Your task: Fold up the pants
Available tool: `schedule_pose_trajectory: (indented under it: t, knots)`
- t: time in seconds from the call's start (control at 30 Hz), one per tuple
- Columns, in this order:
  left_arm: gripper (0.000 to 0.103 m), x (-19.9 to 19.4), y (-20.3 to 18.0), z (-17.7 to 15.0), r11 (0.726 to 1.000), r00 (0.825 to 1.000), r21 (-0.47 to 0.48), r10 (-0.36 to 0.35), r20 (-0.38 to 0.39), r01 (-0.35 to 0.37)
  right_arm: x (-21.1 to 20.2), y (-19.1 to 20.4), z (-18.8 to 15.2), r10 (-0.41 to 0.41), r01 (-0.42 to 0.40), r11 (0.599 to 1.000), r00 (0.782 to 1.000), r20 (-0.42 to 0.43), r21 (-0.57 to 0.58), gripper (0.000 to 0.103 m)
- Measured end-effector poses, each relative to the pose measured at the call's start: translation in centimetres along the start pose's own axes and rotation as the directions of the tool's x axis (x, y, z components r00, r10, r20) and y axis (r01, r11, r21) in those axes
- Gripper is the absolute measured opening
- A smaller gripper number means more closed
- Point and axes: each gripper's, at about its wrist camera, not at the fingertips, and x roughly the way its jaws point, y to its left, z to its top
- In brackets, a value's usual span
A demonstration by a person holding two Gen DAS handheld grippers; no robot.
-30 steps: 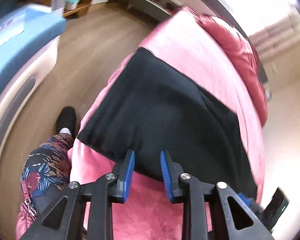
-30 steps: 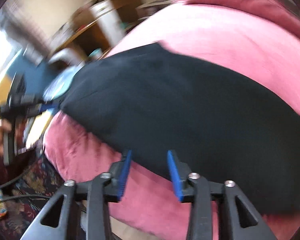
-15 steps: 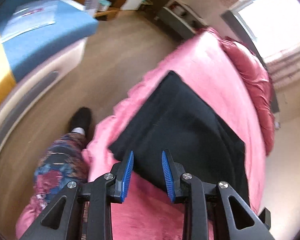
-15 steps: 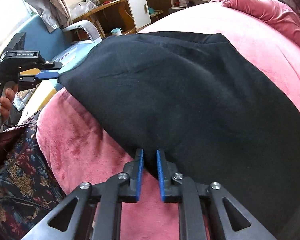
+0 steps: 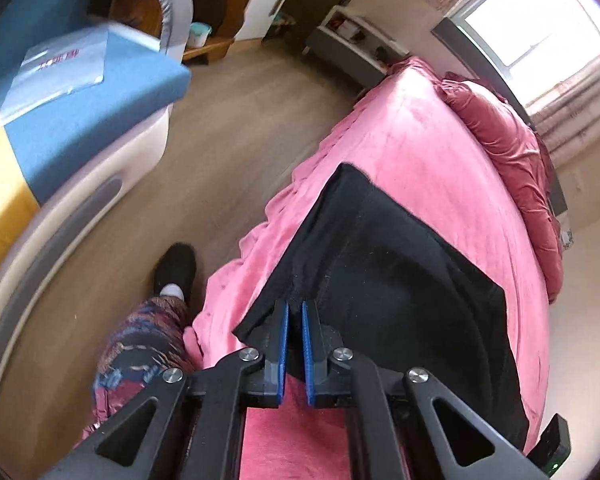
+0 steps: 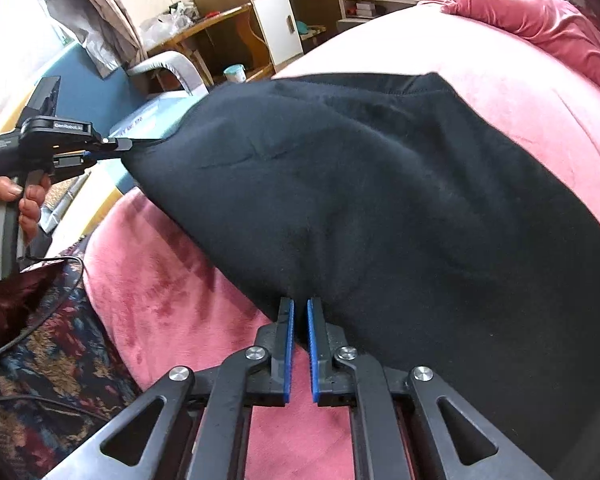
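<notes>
- Black pants [image 5: 400, 280] lie spread on the pink bed [image 5: 412, 148], already doubled into a broad slab; judged partly folded, with at least one further fold outstanding.
- Left gripper [image 5: 295, 322]: jaws closed tight on the pants' near corner at the bed's edge, cloth pinched between the pads.
- Right gripper [image 6: 298, 320]: jaws likewise closed on the pants' near hem, further along the same edge.
- Both near corners secured; the lift-over toward the bed's far side is not yet made.
- Containers: none in play; a small cup [image 6: 235, 73] stands beyond the bed, contents not discernible.
</notes>
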Motion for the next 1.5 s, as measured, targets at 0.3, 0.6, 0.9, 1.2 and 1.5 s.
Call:
schedule_pose_trajectory:
  t: [0.3, 0.6, 0.9, 1.2, 1.5]
  knots:
    - [0.012, 2.0, 0.2, -0.8, 0.988, 0.987, 0.072, 0.142, -0.071, -0.137, 1.4, 0.5, -1.0, 0.004, -0.005, 1.000, 0.999, -0.053, -0.021, 0.008]
    - [0.030, -2.7, -2.8, 0.3, 0.966, 0.962, 0.102, 0.220, 0.164, -0.238, -0.5, -2.3, -1.5, 0.100, -0.099, 0.987, 0.995, 0.002, 0.129, 0.038]
    - [0.031, 1.0, -13.3, -2.3, 0.916, 0.999, 0.401, -0.009, 0.036, -0.006, -6.3, -9.3, -0.9, -0.094, 0.046, 0.947, 0.986, 0.138, 0.318, 0.045]
    - [0.031, 5.2, -20.0, -4.6, 0.779, 0.996, 0.621, -0.074, -0.048, 0.087, -4.2, -12.4, 9.1, -0.069, 0.026, 0.966, 0.985, 0.158, 0.256, 0.042]
    - [0.031, 8.1, -20.2, -6.0, 0.725, 0.993, 0.678, -0.074, -0.096, 0.120, 3.2, -13.8, 15.4, 0.085, -0.077, 0.976, 0.996, -0.029, 0.205, 0.035]
